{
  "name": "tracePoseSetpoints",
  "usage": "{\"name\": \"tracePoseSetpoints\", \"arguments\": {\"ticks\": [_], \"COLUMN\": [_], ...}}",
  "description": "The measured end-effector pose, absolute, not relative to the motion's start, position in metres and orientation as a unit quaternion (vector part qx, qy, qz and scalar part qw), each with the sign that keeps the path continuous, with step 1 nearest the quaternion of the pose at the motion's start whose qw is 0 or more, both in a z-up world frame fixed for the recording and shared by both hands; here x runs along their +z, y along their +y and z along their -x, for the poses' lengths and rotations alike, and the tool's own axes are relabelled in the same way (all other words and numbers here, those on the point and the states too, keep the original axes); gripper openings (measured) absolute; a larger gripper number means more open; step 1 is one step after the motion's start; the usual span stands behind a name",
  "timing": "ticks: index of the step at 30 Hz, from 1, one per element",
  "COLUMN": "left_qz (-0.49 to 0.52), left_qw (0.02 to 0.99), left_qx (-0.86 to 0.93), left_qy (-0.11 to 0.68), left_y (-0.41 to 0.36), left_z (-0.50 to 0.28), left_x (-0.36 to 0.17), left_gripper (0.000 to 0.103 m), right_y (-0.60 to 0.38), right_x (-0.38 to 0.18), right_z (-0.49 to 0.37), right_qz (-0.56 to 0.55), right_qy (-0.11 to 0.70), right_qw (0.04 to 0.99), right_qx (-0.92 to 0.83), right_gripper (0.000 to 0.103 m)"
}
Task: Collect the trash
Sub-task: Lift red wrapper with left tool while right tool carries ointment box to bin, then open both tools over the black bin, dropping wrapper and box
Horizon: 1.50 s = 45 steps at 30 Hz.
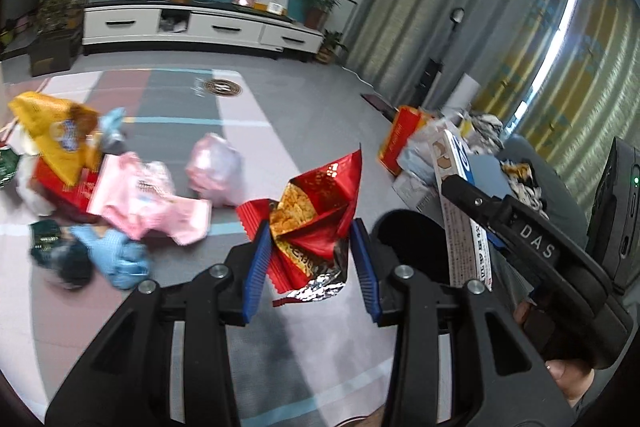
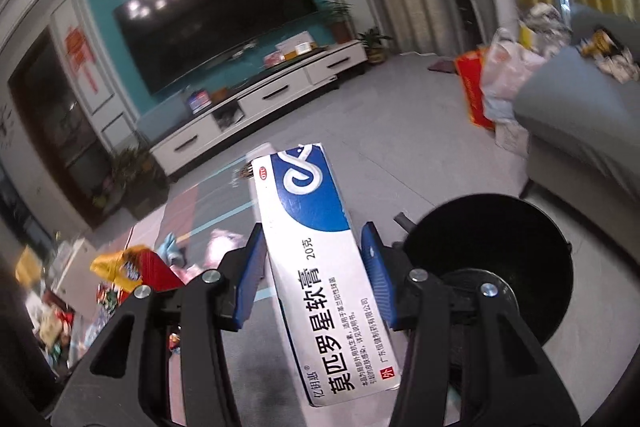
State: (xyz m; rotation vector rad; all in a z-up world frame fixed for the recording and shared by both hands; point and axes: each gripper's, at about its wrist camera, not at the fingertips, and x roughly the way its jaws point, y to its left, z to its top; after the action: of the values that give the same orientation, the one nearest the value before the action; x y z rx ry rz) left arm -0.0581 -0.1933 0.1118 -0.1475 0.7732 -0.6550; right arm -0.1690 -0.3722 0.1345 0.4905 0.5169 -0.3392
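My left gripper [image 1: 310,259] is shut on a crumpled red snack wrapper [image 1: 316,223] with a silver inside, held above the floor. My right gripper [image 2: 316,275] is shut on a long white and blue ointment box [image 2: 320,259]; the box also shows in the left wrist view [image 1: 460,211], held by the right gripper's black body [image 1: 536,247]. A black round bin [image 2: 496,259] stands on the floor just right of the box; its rim shows in the left wrist view [image 1: 404,227]. More trash lies on the floor at left: a yellow bag [image 1: 56,135], pink wrappers [image 1: 152,199] and a blue glove [image 1: 120,255].
A grey sofa [image 2: 580,131] with litter on it stands at right, with bags and a red box [image 2: 472,95] beside it. A white TV cabinet [image 1: 200,27] and television line the far wall. Potted plants [image 1: 56,15] stand at its ends. Curtains hang at right.
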Motion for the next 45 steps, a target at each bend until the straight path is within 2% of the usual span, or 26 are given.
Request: {"name": "tracePoseSetpoints", "arguments": {"ticks": [7,16,34,45], "left_qz": [0.058,0.06,0.052,0.026], "left_qw": [0.852,0.796,0.738,0.731], "left_qx": [-0.356,-0.413,-0.451,-0.448], "left_qy": [0.38,0.438,0.5,0.514], "left_y": [-0.24,-0.299,-0.36,-0.382], "left_z": [0.06,0.059,0.05,0.051], "left_x": [0.103,0.075,0.032,0.016], "left_gripper": [0.041,0.041,0.041,0.042], "right_y": [-0.41,-0.454,-0.486,-0.489], "right_x": [0.119,0.086,0.05,0.041], "right_z": [0.193,0.215,0.219,0.217], "right_qz": [-0.265,-0.323,-0.39,-0.394], "right_qy": [0.245,0.258,0.276,0.29], "right_qw": [0.903,0.858,0.814,0.797], "right_qx": [-0.234,-0.306,-0.331,-0.355], "right_gripper": [0.049,0.049,0.049,0.049]}}
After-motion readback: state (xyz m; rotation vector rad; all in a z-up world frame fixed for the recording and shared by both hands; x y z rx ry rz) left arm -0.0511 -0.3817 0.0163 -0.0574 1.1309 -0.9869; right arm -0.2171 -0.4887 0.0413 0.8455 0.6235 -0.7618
